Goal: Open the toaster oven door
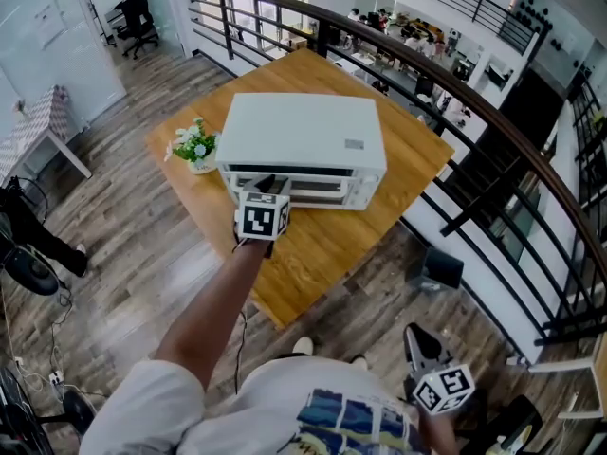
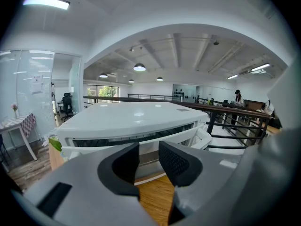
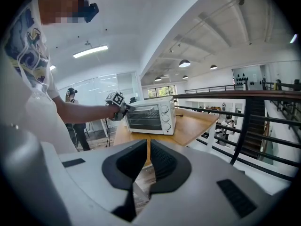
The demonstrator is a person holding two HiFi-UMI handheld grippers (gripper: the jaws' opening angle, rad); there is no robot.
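A white toaster oven [image 1: 303, 136] stands on a wooden table [image 1: 322, 245] with its glass door facing me. My left gripper [image 1: 270, 190] reaches to the upper left of that door. In the left gripper view the left gripper [image 2: 148, 149] is open, and the door's white handle bar [image 2: 188, 132] runs just beyond its tips, with nothing between the pads. The right gripper view shows the oven [image 3: 150, 117] with the left gripper [image 3: 123, 108] at its top left corner. My right gripper [image 1: 417, 344] hangs low by my body, away from the table, its jaws [image 3: 148, 147] shut on nothing.
A small pot of white flowers [image 1: 196, 147] sits on the table left of the oven. A dark metal railing [image 1: 493, 112] curves close behind and to the right of the table. Wood floor surrounds the table's near side.
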